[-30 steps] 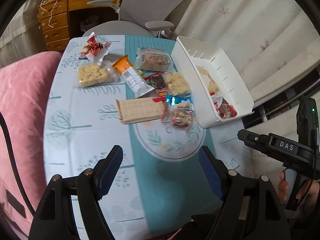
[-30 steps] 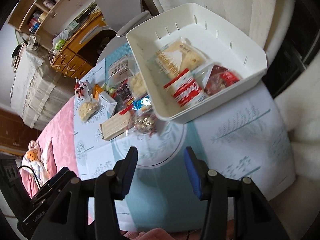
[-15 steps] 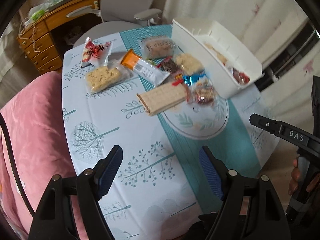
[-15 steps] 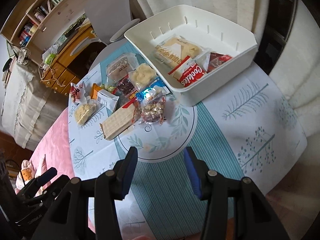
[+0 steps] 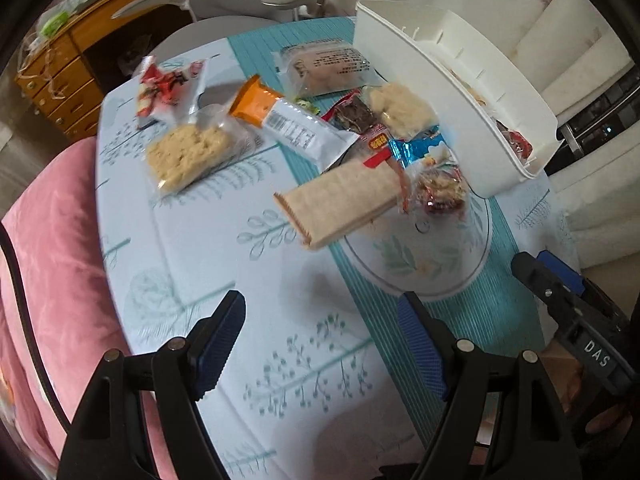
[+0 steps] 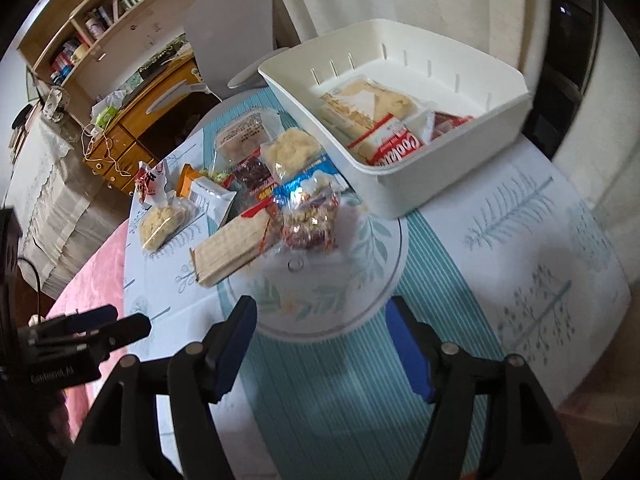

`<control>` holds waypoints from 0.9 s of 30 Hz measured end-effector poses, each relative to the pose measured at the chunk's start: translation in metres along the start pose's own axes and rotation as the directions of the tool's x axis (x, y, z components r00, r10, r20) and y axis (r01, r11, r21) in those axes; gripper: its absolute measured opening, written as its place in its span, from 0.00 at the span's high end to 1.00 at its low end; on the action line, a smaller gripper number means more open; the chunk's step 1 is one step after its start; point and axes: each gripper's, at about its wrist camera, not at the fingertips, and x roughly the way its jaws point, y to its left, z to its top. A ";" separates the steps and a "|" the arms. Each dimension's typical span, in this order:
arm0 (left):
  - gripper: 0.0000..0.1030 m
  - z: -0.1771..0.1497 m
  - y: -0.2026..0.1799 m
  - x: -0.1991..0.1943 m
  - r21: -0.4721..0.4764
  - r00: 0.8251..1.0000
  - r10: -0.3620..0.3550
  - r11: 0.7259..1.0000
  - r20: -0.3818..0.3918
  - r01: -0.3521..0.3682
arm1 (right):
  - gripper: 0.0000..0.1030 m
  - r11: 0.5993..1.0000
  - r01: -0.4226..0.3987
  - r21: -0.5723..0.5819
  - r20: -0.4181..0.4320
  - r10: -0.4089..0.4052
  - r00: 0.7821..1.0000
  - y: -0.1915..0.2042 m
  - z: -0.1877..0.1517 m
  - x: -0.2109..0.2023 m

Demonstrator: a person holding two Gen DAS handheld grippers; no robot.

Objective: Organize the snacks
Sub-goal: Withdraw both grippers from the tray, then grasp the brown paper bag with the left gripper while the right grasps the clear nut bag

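Two fisheye views, each looking steeply down along a hand-held gripper onto the tabletop from close above. Left view from the near left edge, right view from nearer the white bin. Shared by both: the snack pile and bin.

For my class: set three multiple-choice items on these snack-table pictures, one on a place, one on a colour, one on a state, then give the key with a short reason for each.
1. Where does the red Cookies packet lie?
A. inside the white bin
B. on the pink cushion
C. on the desk

2. What colour are the pads of both grippers?
A. red
B. blue
C. green

3. What is the right gripper holding?
A. the wafer pack
B. the orange bar
C. nothing

Key: A, the packet rests against the bin's near wall; B, blue pads show on the left gripper and the right alike; C, its jaws have just been opening, with only tablecloth between them.
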 end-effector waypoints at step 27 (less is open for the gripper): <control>0.25 0.066 -0.022 0.105 0.333 0.999 -0.035 0.942 -0.010 0.036 | 0.29 0.988 0.026 -0.151 0.080 -0.014 0.997 0.015 0.026 0.097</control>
